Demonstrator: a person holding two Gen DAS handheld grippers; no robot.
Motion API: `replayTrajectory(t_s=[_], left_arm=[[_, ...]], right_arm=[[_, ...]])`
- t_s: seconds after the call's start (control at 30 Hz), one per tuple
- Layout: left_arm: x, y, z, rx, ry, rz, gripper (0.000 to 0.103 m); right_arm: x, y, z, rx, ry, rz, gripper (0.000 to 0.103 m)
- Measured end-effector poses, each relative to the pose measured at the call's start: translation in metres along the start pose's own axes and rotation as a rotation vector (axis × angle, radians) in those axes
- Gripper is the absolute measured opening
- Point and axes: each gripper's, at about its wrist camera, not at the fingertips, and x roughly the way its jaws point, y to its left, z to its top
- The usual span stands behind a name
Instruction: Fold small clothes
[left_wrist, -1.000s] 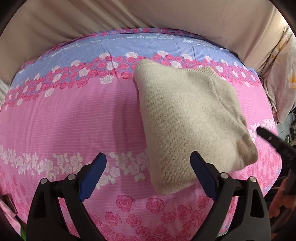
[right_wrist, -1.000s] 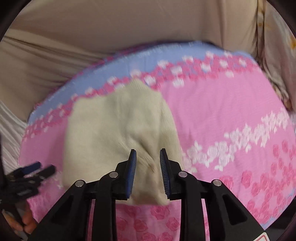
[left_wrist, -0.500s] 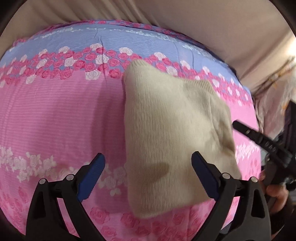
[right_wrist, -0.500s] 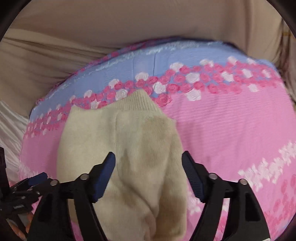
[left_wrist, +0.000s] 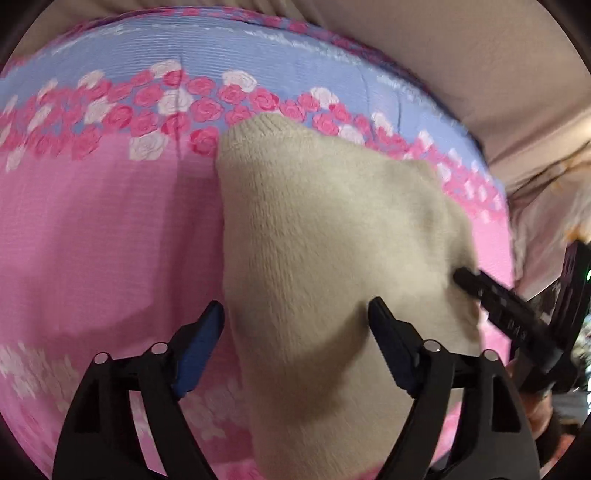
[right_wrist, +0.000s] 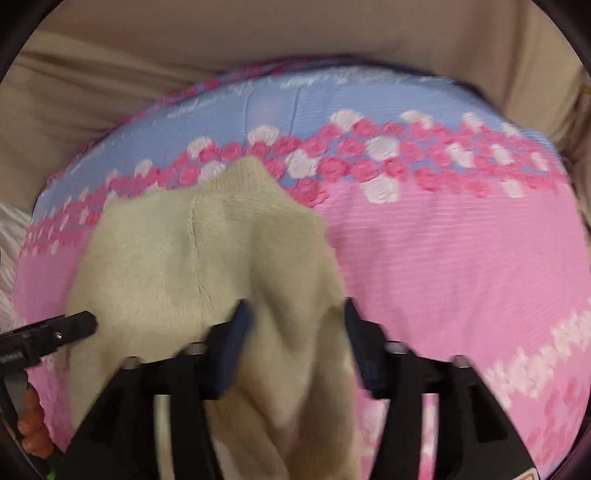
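The folded beige sweater (left_wrist: 325, 236) lies on the floral bedsheet (left_wrist: 103, 236) of the bed, its long axis running near to far. The left hand-held gripper (left_wrist: 295, 325), jaws wide, straddles its near left corner; the right hand-held gripper (right_wrist: 295, 325), also wide, straddles the near right edge. Nothing blocks either

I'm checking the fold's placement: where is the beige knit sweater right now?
The beige knit sweater lies folded on the pink rose-print bedspread, its ribbed far corner reaching the band of roses, its near edge between the fingers of both open grippers.
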Motion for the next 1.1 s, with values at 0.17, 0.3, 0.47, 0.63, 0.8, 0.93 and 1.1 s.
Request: replayTrajectory(t_s=[0.17, 0.3, 0.47, 0.63, 0.8, 0.93, 1.1], left_arm=[[-0.017, 0.019, -0.046, -0.059, 0.031, -0.067, 0.095], [0.011, 0.032, -0.072, -0.134, 0.104, -0.107, 0.095], [0.004, 0.034, -0.064, -0.109, 0.119, -0.212, 0.051], [-0.046, 0.028, -0.057, 0.022, 0.094, -0.161, 0.047], [-0.024, 0.035, -0.076, 0.099, 0.148, 0.091, 0.068], [-0.039, 0.029, -0.084, 0.074, 0.085, 0.086, 0.089], [-0.025, 0.012, -0.08, 0.09, 0.099, 0.104, 0.089]], right_arm=[[-0.026, -0.019, -0.053, 0.086, 0.039, 0.103, 0.076], [0.001, -0.027, -0.078, 0.173, 0.125, 0.176, 0.082], [0.014, -0.023, -0.087, 0.252, 0.17, 0.347, 0.042], [-0.043, 0.003, -0.088, 0.162, 0.125, 0.417, 0.036], [-0.001, 0.009, -0.133, 0.147, 0.25, 0.294, 0.054], [-0.031, 0.0, -0.134, 0.191, 0.15, 0.261, 0.076], [-0.027, 0.007, -0.123, 0.173, 0.144, 0.241, 0.08]])
